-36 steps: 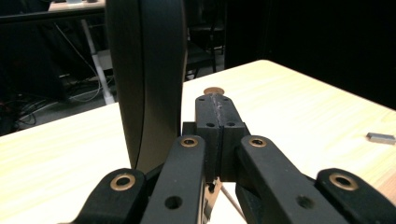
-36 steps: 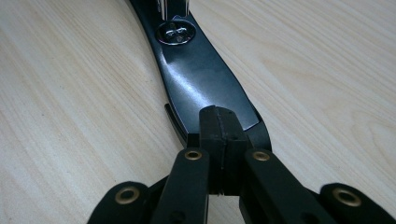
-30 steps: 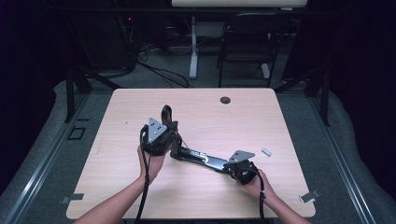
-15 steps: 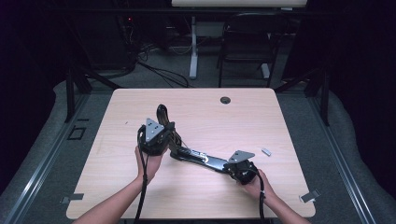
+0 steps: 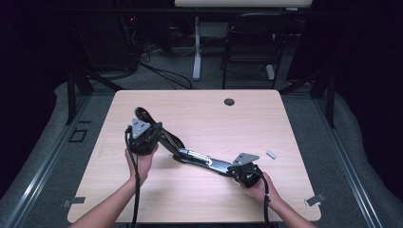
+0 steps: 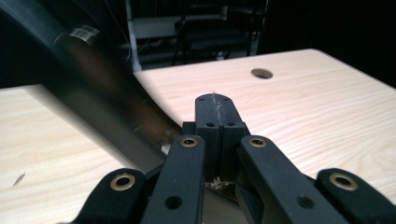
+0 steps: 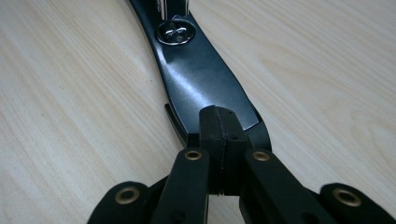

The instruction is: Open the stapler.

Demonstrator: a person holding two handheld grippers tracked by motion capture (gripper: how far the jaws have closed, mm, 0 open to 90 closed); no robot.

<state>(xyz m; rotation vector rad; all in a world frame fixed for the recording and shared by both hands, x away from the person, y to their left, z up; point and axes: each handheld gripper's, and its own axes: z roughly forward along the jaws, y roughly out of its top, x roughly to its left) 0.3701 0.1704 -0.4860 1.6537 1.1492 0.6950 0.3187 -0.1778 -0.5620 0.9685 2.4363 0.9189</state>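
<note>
1. High view: a black folding arm point(image 5: 197, 156) with a silver middle section lies slanted across the table point(image 5: 294, 123), from left-centre down towards the right.
2. Left gripper point(image 5: 142, 137) sits at the arm's upper left end, where a curved black bar rises above the wood; a hand point(image 5: 140, 164) holds it from below.
3. Right gripper point(image 5: 244, 173) is at the lower right end, flat on the table.
4. Left gripper view: jaws pressed together, nothing visibly between the tips, and the blurred dark bar crosses just beside them on the left.
5. Right gripper view: jaws look pinched on the arm's flat black end plate point(image 7: 205, 88), near its screw point(image 7: 175, 32).
6. A small grey bit point(image 5: 271, 154) lies near the right edge, and a round hole point(image 5: 229, 101) sits near the far edge.
</note>
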